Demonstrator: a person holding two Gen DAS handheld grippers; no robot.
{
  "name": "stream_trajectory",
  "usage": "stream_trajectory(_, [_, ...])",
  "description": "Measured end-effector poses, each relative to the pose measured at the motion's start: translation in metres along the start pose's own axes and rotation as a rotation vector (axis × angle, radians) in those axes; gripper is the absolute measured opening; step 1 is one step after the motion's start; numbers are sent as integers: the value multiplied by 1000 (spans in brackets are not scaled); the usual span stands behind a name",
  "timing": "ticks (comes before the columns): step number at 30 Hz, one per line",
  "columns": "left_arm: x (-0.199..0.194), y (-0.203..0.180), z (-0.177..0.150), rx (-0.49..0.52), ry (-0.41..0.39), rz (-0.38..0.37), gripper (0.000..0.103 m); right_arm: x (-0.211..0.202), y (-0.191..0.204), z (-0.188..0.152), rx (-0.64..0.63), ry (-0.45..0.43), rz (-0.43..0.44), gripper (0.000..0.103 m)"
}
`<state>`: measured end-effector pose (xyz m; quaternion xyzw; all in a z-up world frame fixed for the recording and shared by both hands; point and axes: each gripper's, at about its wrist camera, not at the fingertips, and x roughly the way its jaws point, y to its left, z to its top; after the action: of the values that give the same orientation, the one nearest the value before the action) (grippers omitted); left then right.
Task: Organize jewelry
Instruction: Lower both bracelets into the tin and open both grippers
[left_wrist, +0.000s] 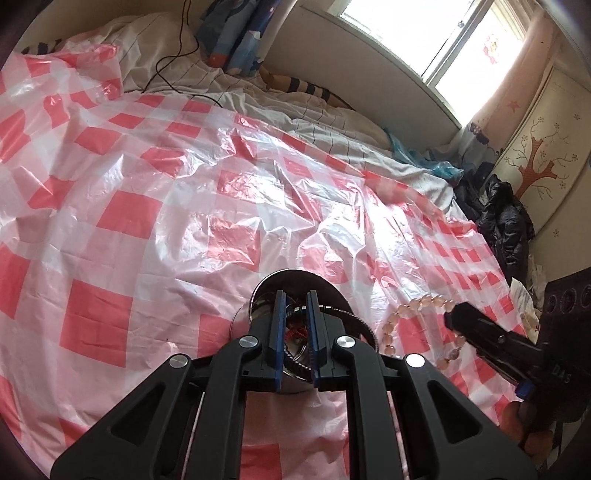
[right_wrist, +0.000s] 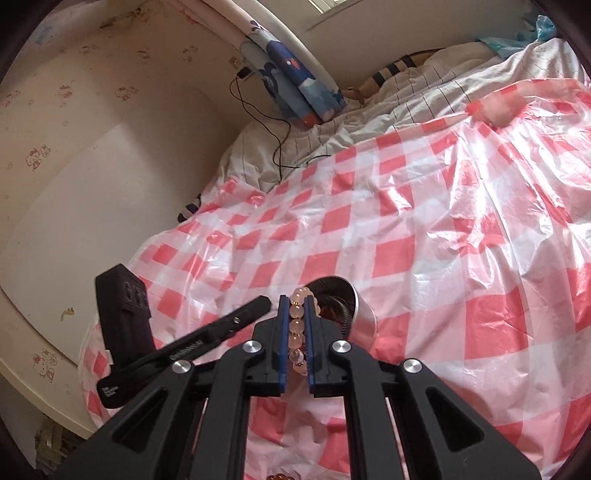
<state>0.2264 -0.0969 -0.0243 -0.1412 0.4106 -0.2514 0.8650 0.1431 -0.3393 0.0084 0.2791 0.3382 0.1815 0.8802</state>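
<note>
— One bead bracelet (right_wrist: 296, 328) is in hand. We find it clamped between the blue pads (right_wrist: 283, 339) of the right gripper (right_wrist: 296, 297), its pale pink beads strung in a line along the fingers, pointing forward toward the metal cup (right_wrist: 364, 314).

— Its long axis?

— In the right wrist view the gripped run lies lengthwise with the fingers. In the left wrist view the same bead bracelet (left_wrist: 421, 308) shows as a loop hanging above the checked plastic sheet (left_wrist: 147, 206), beside the right gripper (left_wrist: 448, 317); we cannot tell whether its lower end touches the sheet.

— And the other tool?

— The left gripper (left_wrist: 295, 295) sits over the metal cup (left_wrist: 295, 275), its pads near together. A dark ribbed band (left_wrist: 354, 317) and something red (left_wrist: 295, 334) lie between and under them; we cannot tell whether the pads pinch anything.

— The cup's position?

— Standing on the sheet, just ahead of both grippers, mouth tilted toward the cameras, dark items inside.

— Surroundings?

— The sheet covers a bed with striped white bedding (right_wrist: 424, 99). A black cable (right_wrist: 273, 140) trails across it. A window (left_wrist: 443, 33) stands behind.
</note>
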Motion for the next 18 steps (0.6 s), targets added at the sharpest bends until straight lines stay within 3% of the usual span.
stream_trajectory(3, [5, 6, -2, -31, 19, 21, 9, 14, 5, 3, -3, 5, 10, 8])
stream_trajectory(9, [-20, 12, 5, -53, -57, 38, 16, 36, 15, 6, 0, 20, 49, 9])
stream_trajectory(11, [-25, 16, 6, -71, -64, 44, 19, 45, 12, 2, -8, 54, -34, 9])
stream_trajectory(13, [-30, 18, 7, -74, -56, 55, 21, 48, 0, -4, 16, 60, -123, 34])
stream_trajectory(14, [-32, 17, 6, -67, -51, 59, 23, 45, -5, -5, 34, 50, -144, 40])
stream_trajectory(18, [-39, 4, -8, 24, 14, 61, 32, 25, -12, -1, 52, 34, -158, 41])
